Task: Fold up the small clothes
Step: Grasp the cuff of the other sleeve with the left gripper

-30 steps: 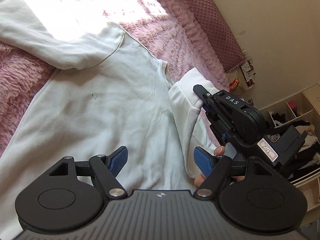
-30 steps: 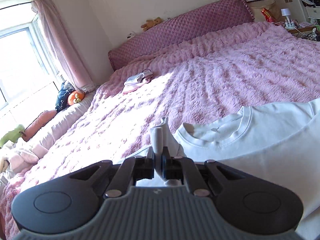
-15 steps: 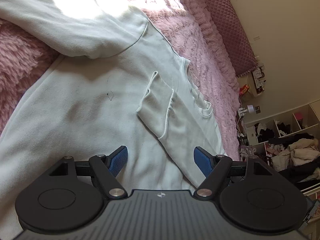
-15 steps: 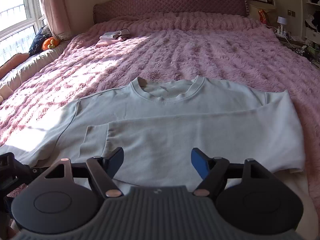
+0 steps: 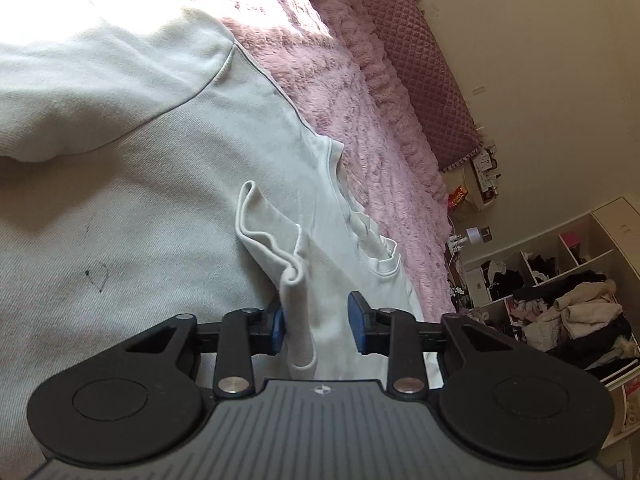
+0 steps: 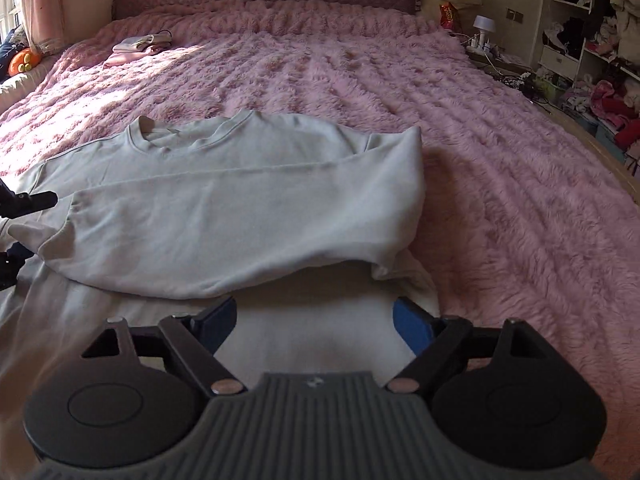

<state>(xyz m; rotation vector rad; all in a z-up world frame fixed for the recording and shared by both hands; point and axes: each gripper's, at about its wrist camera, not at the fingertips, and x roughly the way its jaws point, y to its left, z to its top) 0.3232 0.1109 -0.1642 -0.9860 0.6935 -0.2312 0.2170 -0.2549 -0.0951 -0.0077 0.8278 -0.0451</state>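
White sweatshirt (image 6: 240, 200): we have it flat on the pink bed (image 6: 500, 160), right sleeve folded across. Left gripper (image 5: 316, 326) jaws, just closing, straddle its cuff (image 5: 280, 248); right gripper (image 6: 316, 324) jaws spread, empty. Next: pinch firmly, straighten sleeve.

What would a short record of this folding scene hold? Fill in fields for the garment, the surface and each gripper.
Garment: white sweatshirt, lying flat, one sleeve folded across its chest
Surface: pink fluffy blanket
Left gripper: jaws have just been closing, sleeve end between them; firm grip unclear
Right gripper: jaws have just been opening, now wide, nothing between them, over the sweatshirt's lower part
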